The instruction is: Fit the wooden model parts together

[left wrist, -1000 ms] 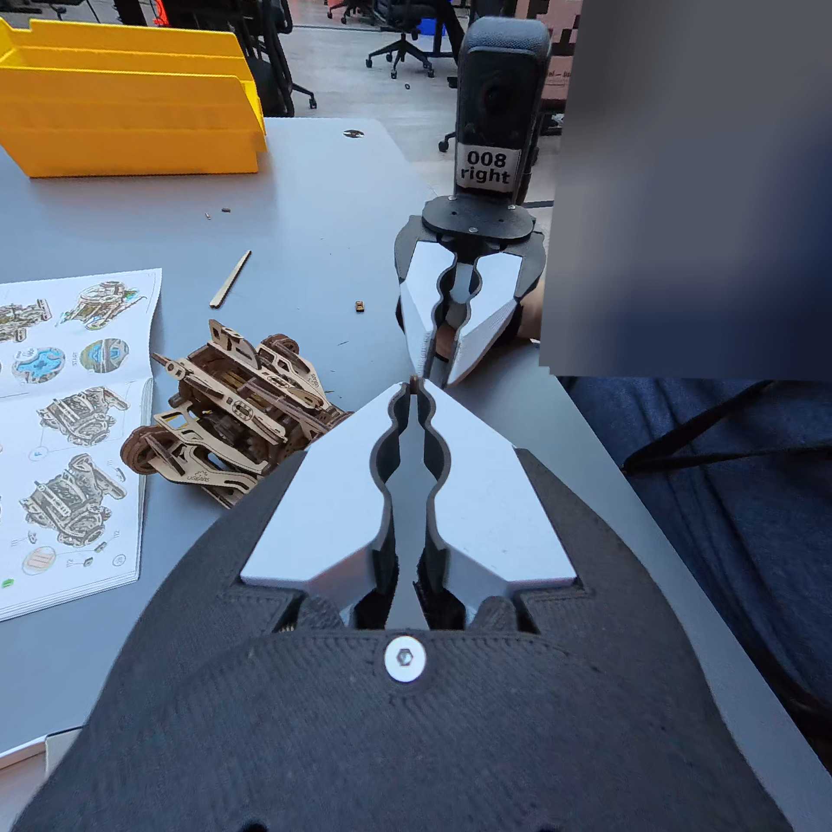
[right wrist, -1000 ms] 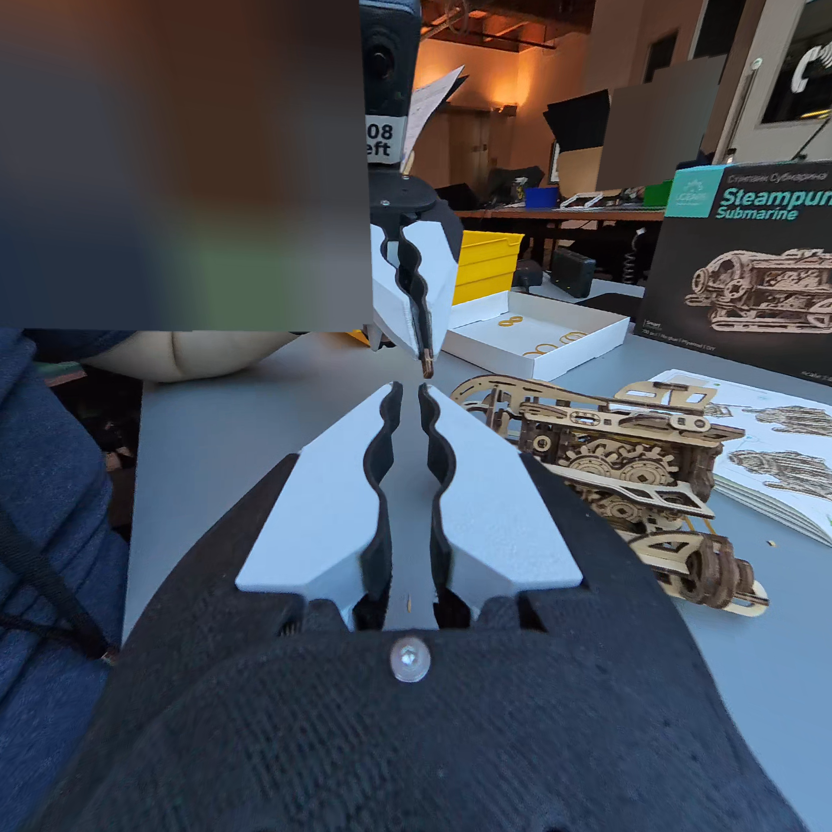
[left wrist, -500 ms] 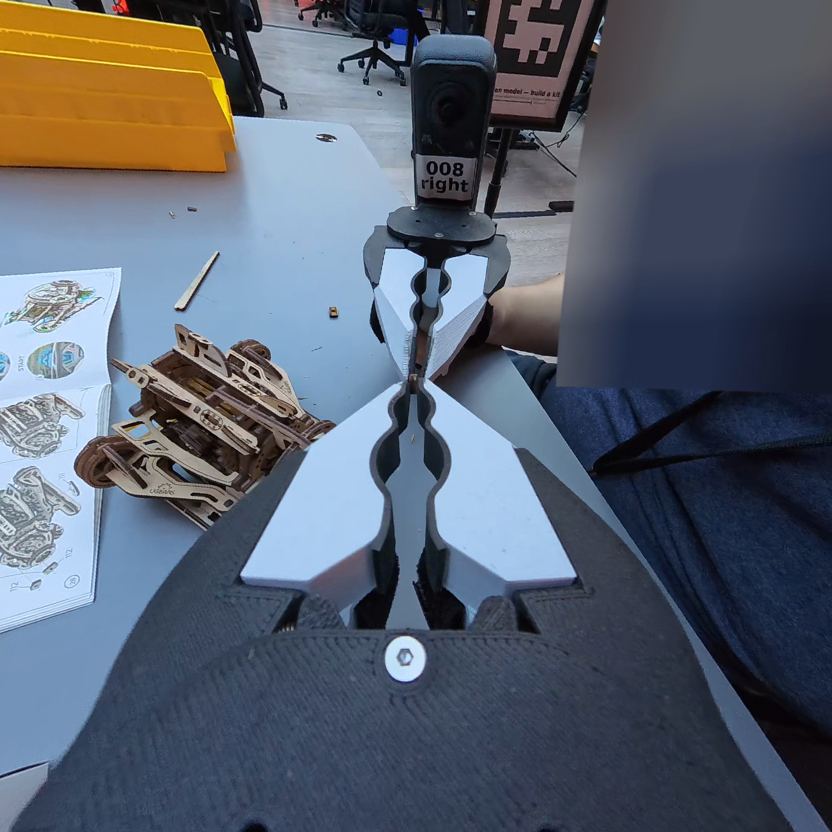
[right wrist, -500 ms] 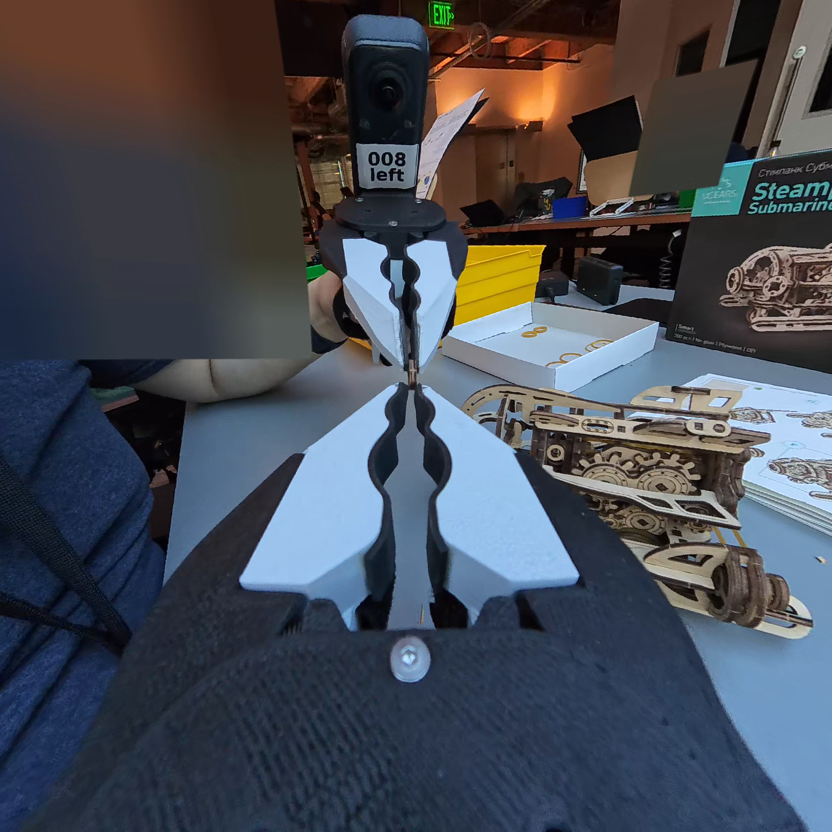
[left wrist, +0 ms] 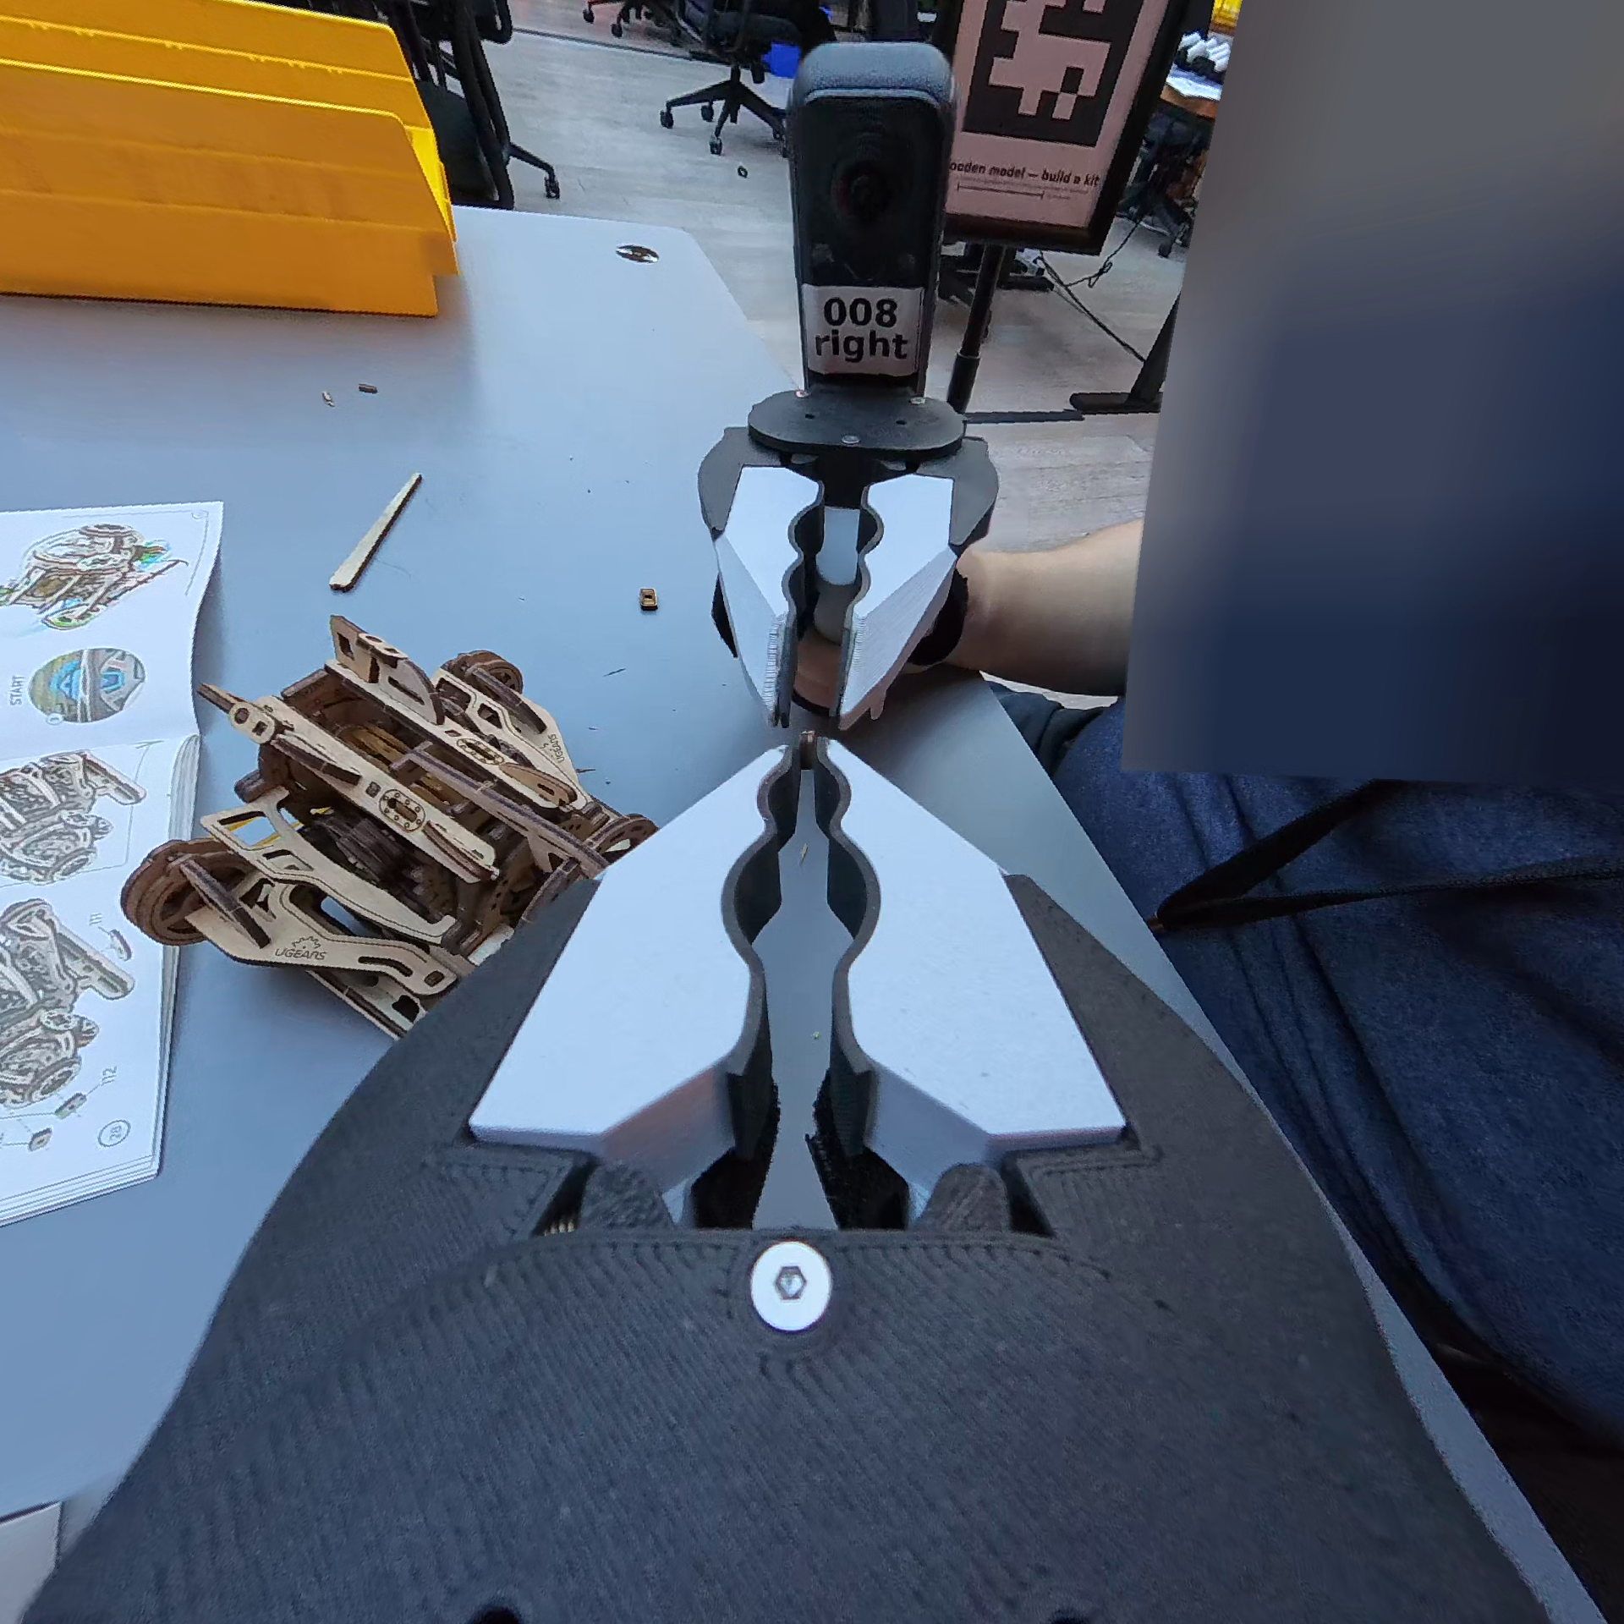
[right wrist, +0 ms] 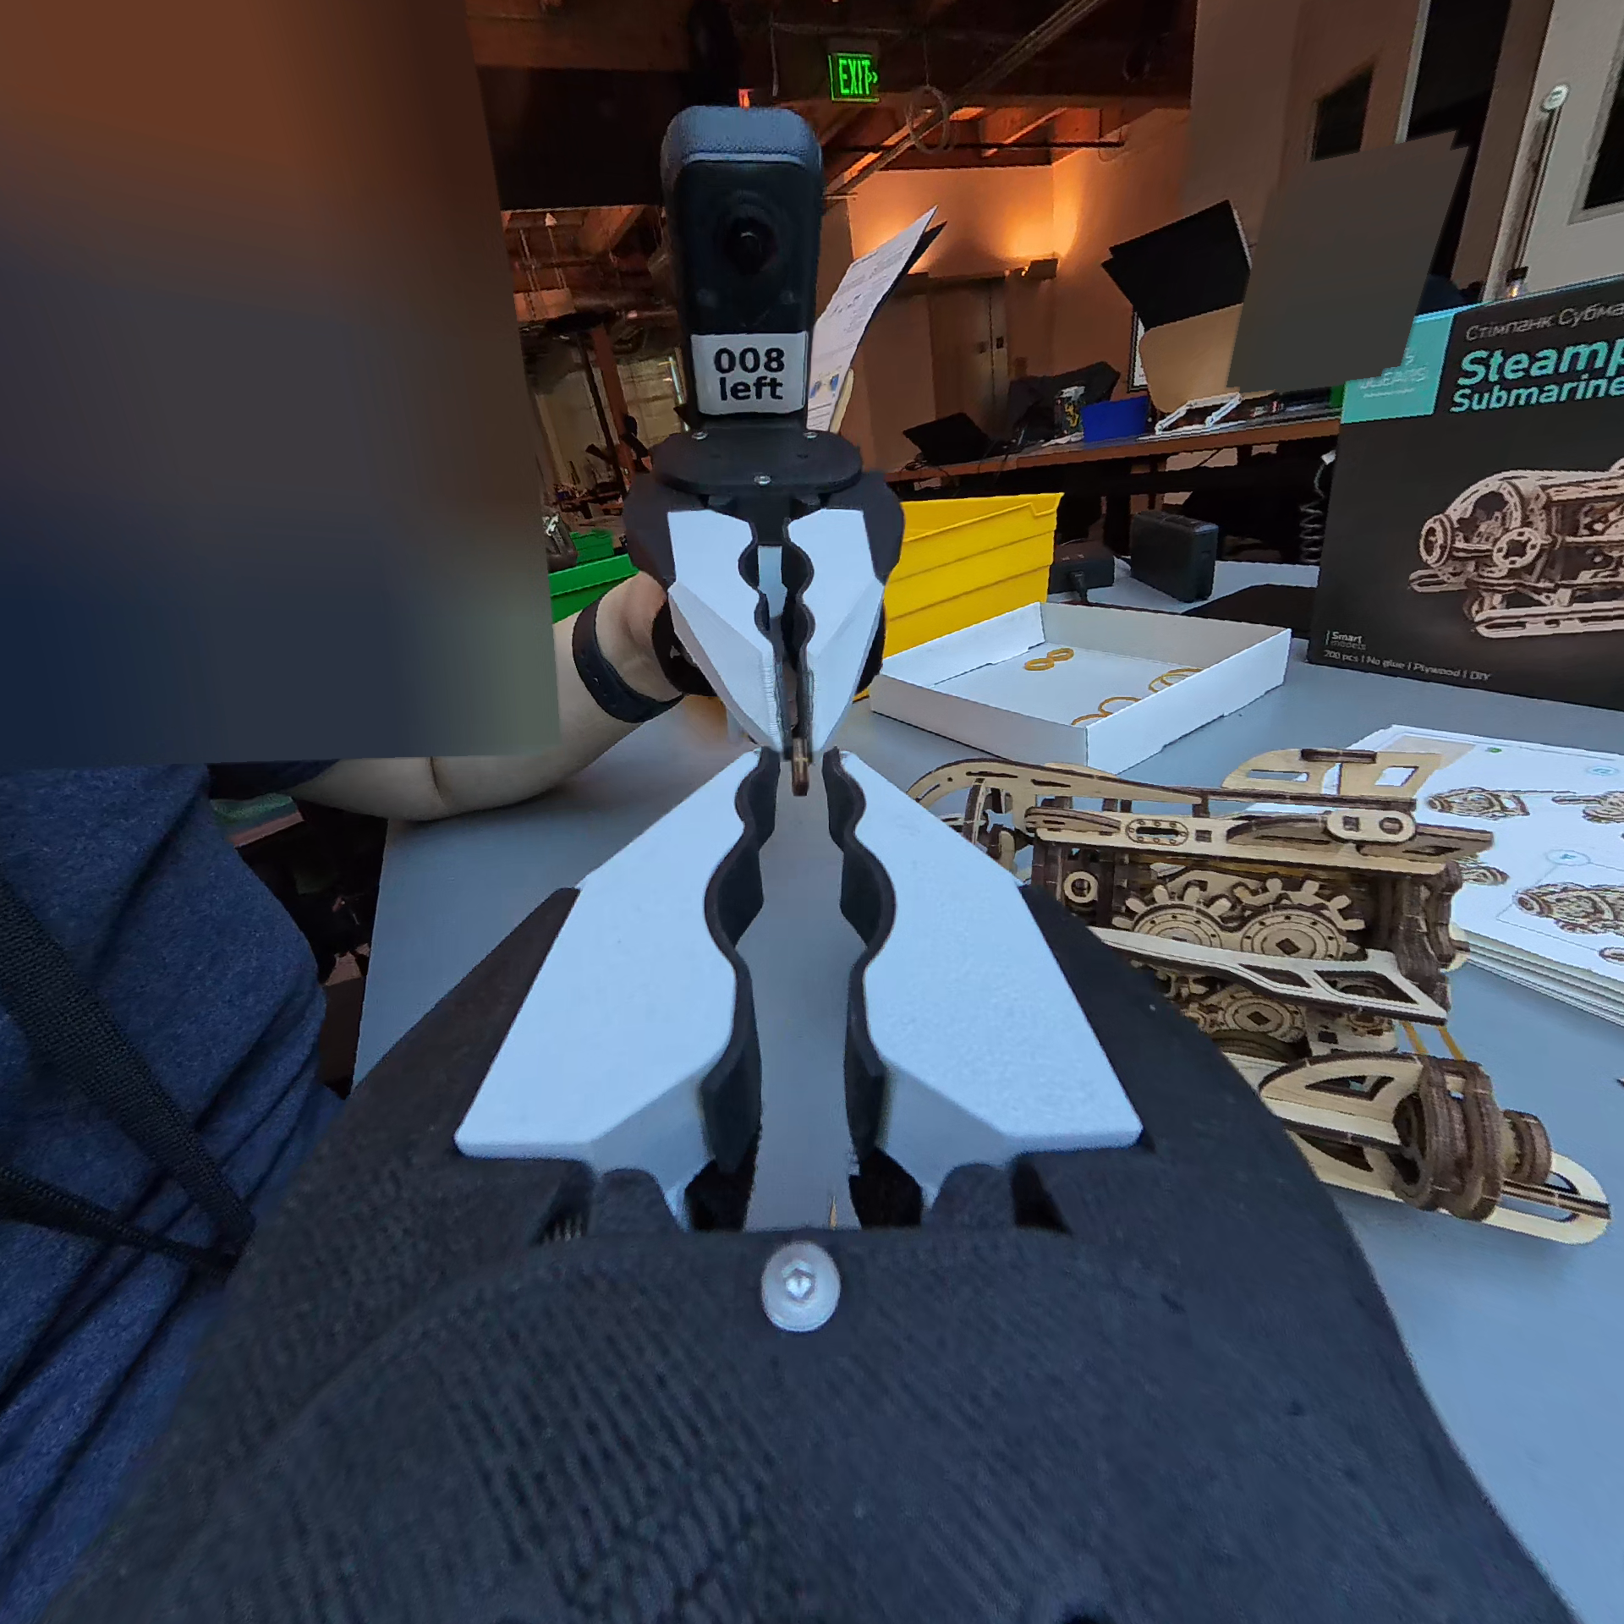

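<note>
The left gripper [left wrist: 807, 747] pinches a small wooden piece [right wrist: 798, 766] at its jaws' tips; facing it, the right gripper [right wrist: 801, 763] has its jaws parted, empty.

Writing shows on a white label [left wrist: 864, 327] on each facing camera [left wrist: 866, 167], a pink stand sign [left wrist: 1046, 114], a green ceiling sign [right wrist: 852, 77], a dark box [right wrist: 1485, 492], the booklet [left wrist: 79, 835] and the wooden model [left wrist: 378, 826].

Yellow bins [left wrist: 211, 176] stand at the table's [left wrist: 545, 369] far edge; a booklet [left wrist: 79, 835] lies open nearby, a white tray [right wrist: 1090, 685] and a dark box [right wrist: 1476, 492] sit beyond it
</note>
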The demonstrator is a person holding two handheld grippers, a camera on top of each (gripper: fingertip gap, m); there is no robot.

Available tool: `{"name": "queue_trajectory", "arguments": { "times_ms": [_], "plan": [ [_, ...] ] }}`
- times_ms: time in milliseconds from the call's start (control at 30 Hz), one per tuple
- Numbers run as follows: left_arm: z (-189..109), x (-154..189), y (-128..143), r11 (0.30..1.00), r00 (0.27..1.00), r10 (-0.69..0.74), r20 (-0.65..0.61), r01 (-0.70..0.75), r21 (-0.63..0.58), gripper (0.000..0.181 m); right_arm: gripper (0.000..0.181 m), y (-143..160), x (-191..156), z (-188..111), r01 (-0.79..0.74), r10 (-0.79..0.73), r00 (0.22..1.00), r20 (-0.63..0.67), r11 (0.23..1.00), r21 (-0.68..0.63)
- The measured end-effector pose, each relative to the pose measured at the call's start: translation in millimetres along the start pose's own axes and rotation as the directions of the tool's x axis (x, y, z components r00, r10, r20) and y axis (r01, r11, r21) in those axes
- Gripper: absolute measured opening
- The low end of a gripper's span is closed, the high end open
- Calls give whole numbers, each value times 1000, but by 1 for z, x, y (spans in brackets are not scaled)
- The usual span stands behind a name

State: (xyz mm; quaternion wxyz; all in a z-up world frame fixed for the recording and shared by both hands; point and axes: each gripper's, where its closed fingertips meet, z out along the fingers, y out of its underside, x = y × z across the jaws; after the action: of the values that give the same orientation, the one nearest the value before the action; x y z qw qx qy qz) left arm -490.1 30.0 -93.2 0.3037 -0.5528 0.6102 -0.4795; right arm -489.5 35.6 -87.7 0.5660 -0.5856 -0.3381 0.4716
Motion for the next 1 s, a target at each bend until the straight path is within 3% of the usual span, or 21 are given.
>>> {"name": "queue_trajectory", "arguments": {
  "times_ms": [1000],
  "plan": [
    [1, 3, -2, 1000, 1000, -20, -22, 20, 17, 1, 2, 8, -4, 0, 11, -11, 1000, 15, 999, -38]
  ]
}}
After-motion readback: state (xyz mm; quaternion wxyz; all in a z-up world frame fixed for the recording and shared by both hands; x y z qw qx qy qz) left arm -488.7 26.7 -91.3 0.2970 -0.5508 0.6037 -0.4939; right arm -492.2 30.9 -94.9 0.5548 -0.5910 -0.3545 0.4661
